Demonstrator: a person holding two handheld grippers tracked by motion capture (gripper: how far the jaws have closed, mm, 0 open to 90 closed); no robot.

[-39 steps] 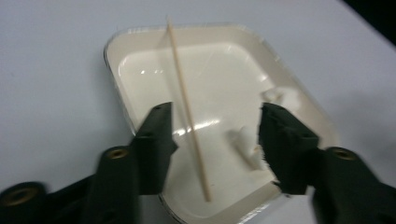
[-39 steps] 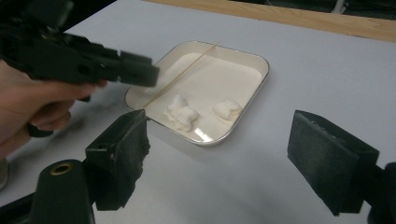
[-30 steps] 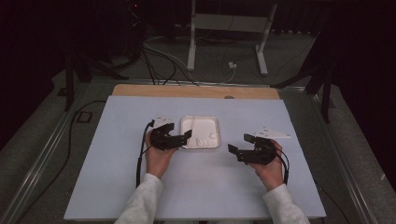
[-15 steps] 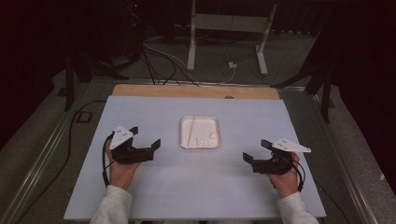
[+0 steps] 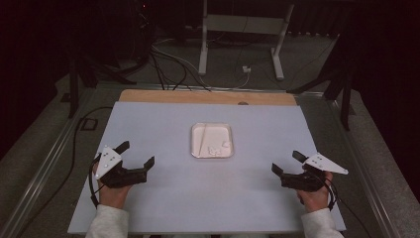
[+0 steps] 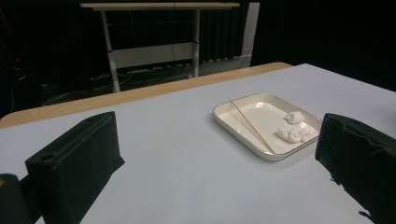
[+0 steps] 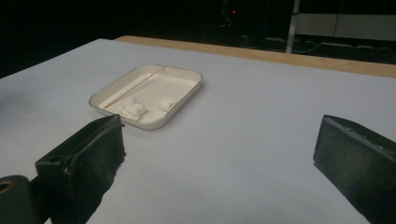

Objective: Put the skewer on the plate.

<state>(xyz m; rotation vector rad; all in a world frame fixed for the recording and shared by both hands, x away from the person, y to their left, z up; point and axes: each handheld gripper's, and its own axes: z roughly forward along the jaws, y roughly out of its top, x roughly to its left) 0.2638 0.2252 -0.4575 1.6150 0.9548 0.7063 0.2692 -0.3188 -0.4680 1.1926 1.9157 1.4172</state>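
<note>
A white tray (image 5: 218, 133) sits mid-table on the pale mat. In it lie a thin wooden stick (image 6: 250, 123) and two white lumps (image 6: 294, 132). My left gripper (image 5: 137, 153) rests at the near left, well clear of the tray, and is open. Its jaws have just been opening, with nothing between them (image 6: 217, 140). My right gripper (image 5: 286, 162) sits at the near right, also open and just opened, with only bare mat in its gap (image 7: 224, 144). From the right gripper view the tray (image 7: 177, 84) lies ahead to the left, with the lumps (image 7: 133, 108) at its near end.
The pale mat (image 5: 213, 198) covers the table, with a wooden strip (image 5: 208, 96) along the far edge. Beyond it stand a white desk frame (image 5: 242, 25) and floor cables (image 5: 168, 59). A cable trails from each gripper off the near edge.
Both hands have drawn away from the tray, the left far out to the left, the right out to the right and nearer. Both pairs of jaws stand wider than a second ago.
</note>
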